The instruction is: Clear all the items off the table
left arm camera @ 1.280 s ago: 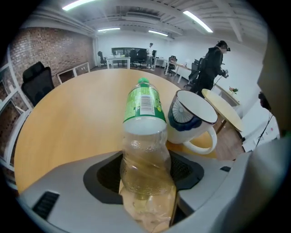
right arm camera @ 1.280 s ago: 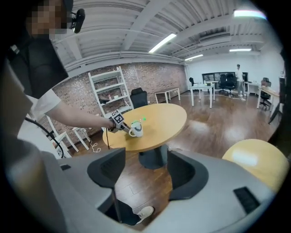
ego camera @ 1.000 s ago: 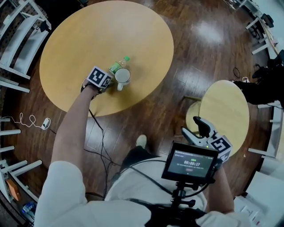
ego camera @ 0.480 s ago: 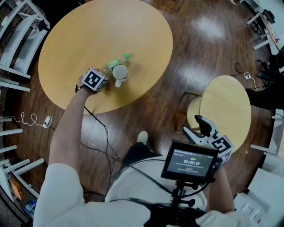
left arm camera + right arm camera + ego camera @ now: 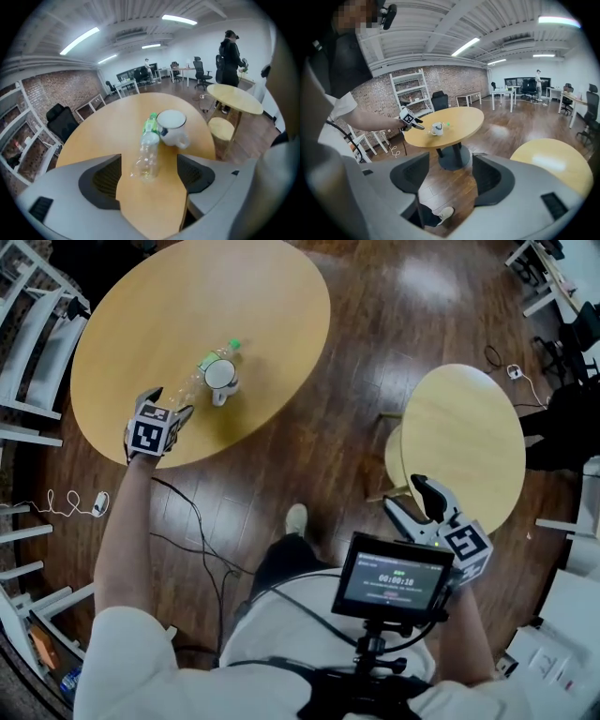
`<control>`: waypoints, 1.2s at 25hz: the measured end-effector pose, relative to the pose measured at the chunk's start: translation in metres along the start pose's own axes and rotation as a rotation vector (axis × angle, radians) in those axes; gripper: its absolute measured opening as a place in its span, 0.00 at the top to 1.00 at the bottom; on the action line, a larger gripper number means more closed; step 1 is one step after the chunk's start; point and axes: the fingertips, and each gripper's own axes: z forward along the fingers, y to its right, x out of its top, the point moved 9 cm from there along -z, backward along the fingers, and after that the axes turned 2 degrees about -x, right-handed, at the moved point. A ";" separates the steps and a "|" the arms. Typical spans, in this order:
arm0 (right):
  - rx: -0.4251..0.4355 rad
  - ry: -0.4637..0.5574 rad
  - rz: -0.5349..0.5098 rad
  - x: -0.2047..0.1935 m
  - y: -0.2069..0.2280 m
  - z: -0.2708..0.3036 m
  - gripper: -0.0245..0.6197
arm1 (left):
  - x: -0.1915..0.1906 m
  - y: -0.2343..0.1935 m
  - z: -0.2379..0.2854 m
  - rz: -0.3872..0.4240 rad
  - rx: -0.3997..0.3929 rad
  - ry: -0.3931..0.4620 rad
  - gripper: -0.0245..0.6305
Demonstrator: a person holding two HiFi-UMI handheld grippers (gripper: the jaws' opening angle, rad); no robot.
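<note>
- On the large round light-wood table (image 5: 187, 296), the clear plastic bottle with a green cap and green label (image 5: 204, 369) lies on its side; I see it as see-through, slightly crumpled and seemingly empty.
- I take the white mug with a dark rim (image 5: 221, 377) as my landmark. It stands upright, and the bottle's neck end rests right against its side, on the mug's left in the left gripper view.
- In the left gripper view the bottle (image 5: 146, 150) points its cap away from the camera, past the mug (image 5: 172, 127), and its base back towards the jaws. In the head view its long axis runs on a diagonal, cap up and to the right, base down and to the left.
- My left gripper (image 5: 171, 401) hangs above the table's near edge, on the base side of the bottle and clear of the mug. Its jaws have just been opening and stand wide apart. Nothing is gripped: the pads touch nothing, and the bottle's base lies just ahead of the tips (image 5: 149, 161).
- My right gripper (image 5: 403, 495) is well apart from the mug, off the big table and over the dark wood floor, beside a small round light-wood table (image 5: 464, 446). Its jaws are spread and empty (image 5: 450, 159); between them I see only floor and the big table's pedestal, with the mug (image 5: 436, 128) far beyond.
</note>
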 end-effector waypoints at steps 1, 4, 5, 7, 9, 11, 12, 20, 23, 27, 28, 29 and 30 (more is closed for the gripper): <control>-0.011 0.013 0.001 -0.006 0.000 -0.011 0.50 | 0.006 0.011 -0.018 -0.022 0.017 0.045 0.39; -0.058 0.061 0.014 -0.025 0.006 -0.045 0.50 | 0.027 0.067 -0.064 -0.109 0.029 0.164 0.40; -0.088 0.080 0.024 -0.033 0.011 -0.058 0.50 | 0.036 0.091 -0.072 -0.136 0.015 0.193 0.40; -0.162 0.121 0.052 -0.049 0.025 -0.086 0.50 | 0.055 0.145 -0.080 -0.189 -0.026 0.240 0.41; -0.231 0.154 0.078 -0.067 0.042 -0.116 0.50 | 0.074 0.200 -0.089 -0.247 -0.072 0.287 0.41; -0.284 0.188 0.098 -0.086 0.057 -0.151 0.50 | 0.093 0.258 -0.100 -0.269 -0.122 0.329 0.41; -0.303 0.202 0.105 -0.096 0.062 -0.170 0.50 | 0.102 0.286 -0.107 -0.263 -0.144 0.346 0.41; -0.361 0.257 0.130 -0.183 0.088 -0.295 0.50 | 0.133 0.471 -0.180 -0.272 -0.241 0.430 0.41; -0.367 0.262 0.133 -0.209 0.090 -0.330 0.50 | 0.136 0.518 -0.204 -0.277 -0.261 0.435 0.41; -0.390 0.277 0.146 -0.230 0.091 -0.363 0.50 | 0.145 0.563 -0.230 -0.240 -0.287 0.443 0.41; -0.397 0.286 0.151 -0.233 0.091 -0.368 0.50 | 0.149 0.571 -0.235 -0.217 -0.288 0.447 0.41; -0.404 0.295 0.157 -0.236 0.090 -0.373 0.50 | 0.153 0.577 -0.240 -0.201 -0.292 0.452 0.41; -0.409 0.303 0.164 -0.238 0.089 -0.376 0.50 | 0.157 0.582 -0.244 -0.196 -0.298 0.461 0.41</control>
